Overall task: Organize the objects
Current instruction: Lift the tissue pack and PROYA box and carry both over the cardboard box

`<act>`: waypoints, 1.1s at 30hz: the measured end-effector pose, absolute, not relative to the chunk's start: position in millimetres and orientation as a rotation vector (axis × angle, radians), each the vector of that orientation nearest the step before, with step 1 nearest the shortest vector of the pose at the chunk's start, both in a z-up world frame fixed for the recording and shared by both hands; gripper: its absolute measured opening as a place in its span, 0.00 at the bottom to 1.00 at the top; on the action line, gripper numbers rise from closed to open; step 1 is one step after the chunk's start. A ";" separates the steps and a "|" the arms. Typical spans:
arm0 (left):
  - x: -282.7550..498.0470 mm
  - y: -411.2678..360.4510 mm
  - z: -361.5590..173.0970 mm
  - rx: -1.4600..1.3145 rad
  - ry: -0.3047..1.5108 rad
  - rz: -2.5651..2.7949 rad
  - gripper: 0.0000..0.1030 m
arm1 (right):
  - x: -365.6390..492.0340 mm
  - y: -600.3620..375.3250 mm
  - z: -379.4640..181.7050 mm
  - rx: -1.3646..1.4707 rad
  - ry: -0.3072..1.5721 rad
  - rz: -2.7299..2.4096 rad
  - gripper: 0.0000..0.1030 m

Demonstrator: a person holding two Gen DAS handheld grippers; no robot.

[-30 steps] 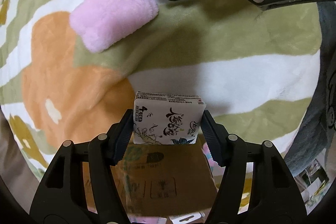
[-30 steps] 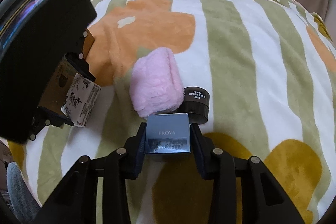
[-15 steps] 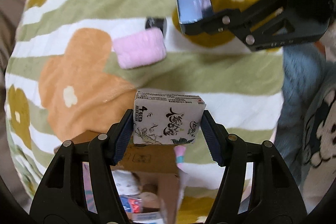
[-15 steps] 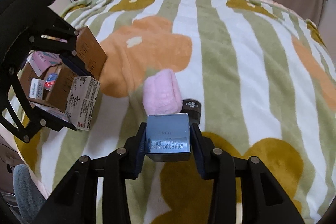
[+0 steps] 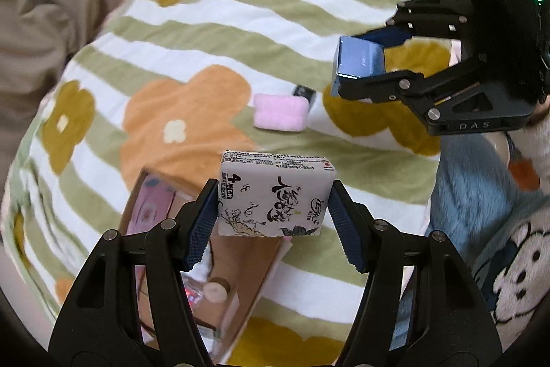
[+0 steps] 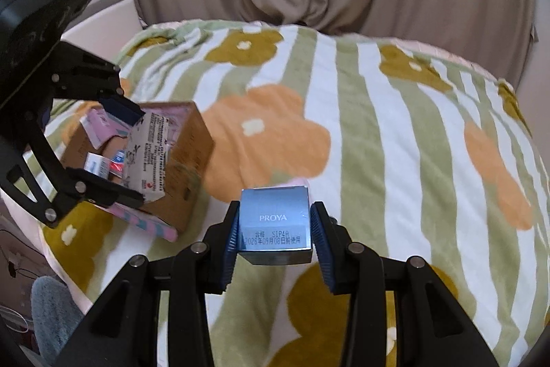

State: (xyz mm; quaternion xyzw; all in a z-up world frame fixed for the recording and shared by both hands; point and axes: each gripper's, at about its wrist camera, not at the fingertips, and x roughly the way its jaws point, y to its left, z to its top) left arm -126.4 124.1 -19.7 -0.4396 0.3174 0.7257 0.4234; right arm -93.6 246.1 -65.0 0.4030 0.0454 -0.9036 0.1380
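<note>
Soft, even indoor light with weak shadows. Strong fisheye bending and black vignette at the frame edges. The green-and-white striped floral fleece blanket (image 5: 213,33) shows motion blur; both views are slightly grainy.

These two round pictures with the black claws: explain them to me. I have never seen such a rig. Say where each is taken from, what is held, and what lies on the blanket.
No robot here: a person holds a two-finger gripper in each hand, each with a fisheye camera looking along its jaws.

Left camera: the left gripper is shut on a white tissue pack, above an open cardboard box that already holds small items.

Right camera: the right gripper is shut on a blue PROYA box.

On the flowered blanket lie a pink fluffy roll and, right behind it, a small black jar.
</note>
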 end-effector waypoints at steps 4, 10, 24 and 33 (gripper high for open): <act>-120.3 88.0 -6.5 -1.059 0.664 1.912 0.58 | -92.3 226.9 -46.6 1.112 0.151 -2.604 0.36; -117.6 23.5 8.8 -1.054 0.479 2.079 0.58 | -93.7 191.2 -27.8 1.048 0.183 -2.575 0.36; -123.6 -104.4 -1.6 -1.092 0.189 2.399 0.58 | -115.3 99.3 -26.0 1.011 0.225 -2.454 0.36; -149.1 -163.1 -49.1 -1.201 0.091 2.602 0.58 | -138.7 49.6 -47.3 1.055 0.224 -2.391 0.36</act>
